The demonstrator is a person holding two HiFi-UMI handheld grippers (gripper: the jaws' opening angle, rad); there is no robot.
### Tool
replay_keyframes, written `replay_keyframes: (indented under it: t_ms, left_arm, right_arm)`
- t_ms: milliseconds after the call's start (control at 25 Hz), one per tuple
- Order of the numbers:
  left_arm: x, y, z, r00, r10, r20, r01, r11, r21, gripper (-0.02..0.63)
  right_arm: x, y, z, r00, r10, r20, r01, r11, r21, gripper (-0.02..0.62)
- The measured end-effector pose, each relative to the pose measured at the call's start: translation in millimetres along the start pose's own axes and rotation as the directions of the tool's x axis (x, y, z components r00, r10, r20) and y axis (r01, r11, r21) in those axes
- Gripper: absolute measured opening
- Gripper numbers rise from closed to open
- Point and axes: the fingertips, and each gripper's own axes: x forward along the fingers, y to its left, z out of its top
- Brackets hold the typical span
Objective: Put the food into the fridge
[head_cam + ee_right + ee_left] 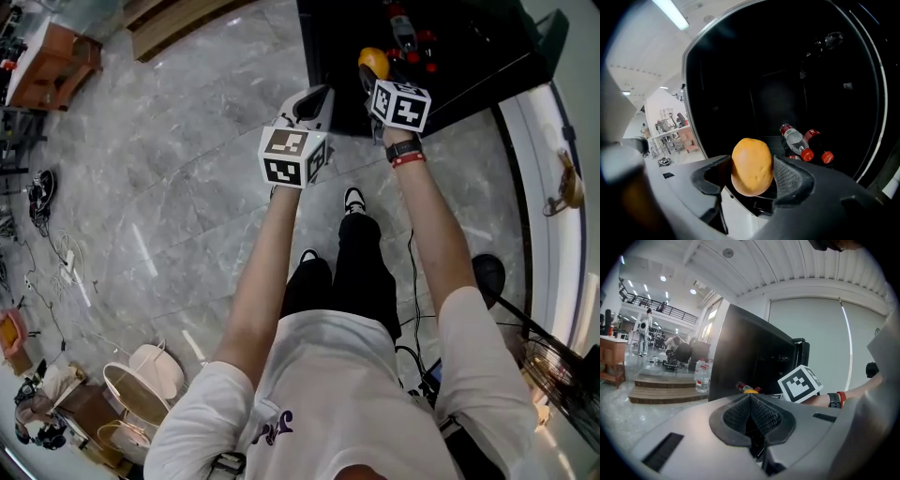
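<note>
My right gripper [751, 177] is shut on a yellow-orange, egg-shaped fruit [751, 166], its pads pressing both sides. It hovers at the mouth of the open black fridge [773, 93]. Two red-capped bottles [806, 143] lie on the shelf inside, just beyond the fruit. From the head view, the right gripper [375, 71] holds the fruit [373, 60] at the fridge's [469, 56] front edge. My left gripper [314, 101] hangs beside it, left of the fridge opening. In the left gripper view that gripper [750, 401] has its pads together with nothing between them.
A wooden step platform [665, 392] with a water bottle [701, 376] lies left of the fridge. A white curved counter [539, 187] runs along the right. Cables [56, 262] and bins [141, 384] lie on the marble floor at the left.
</note>
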Motion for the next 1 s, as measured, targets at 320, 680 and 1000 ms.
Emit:
replay_keyframes:
  t_ms: [320, 680, 1000]
  left_arm:
    - [19.1, 13.7, -6.4, 1.0, 0.006, 0.008, -0.006, 1.0, -0.003, 0.018]
    - [32.8, 25.0, -3.4, 1.0, 0.003, 0.029, -0.003, 1.0, 0.018, 0.018]
    - [43.3, 30.3, -10.9, 1.0, -0.001, 0.03, 0.0, 1.0, 0.031, 0.018]
  right_arm:
    - [31.4, -11.2, 8.6, 1.0, -0.007, 0.004, 0.007, 1.0, -0.025, 0.296]
    - [59.6, -17.0, 16.5, 1.0, -0.002, 0.012, 0.003, 0.999, -0.054, 0.296]
    - [80.8, -36.8, 19.7, 1.0, -0.013, 0.02, 0.014, 0.998, -0.058, 0.296]
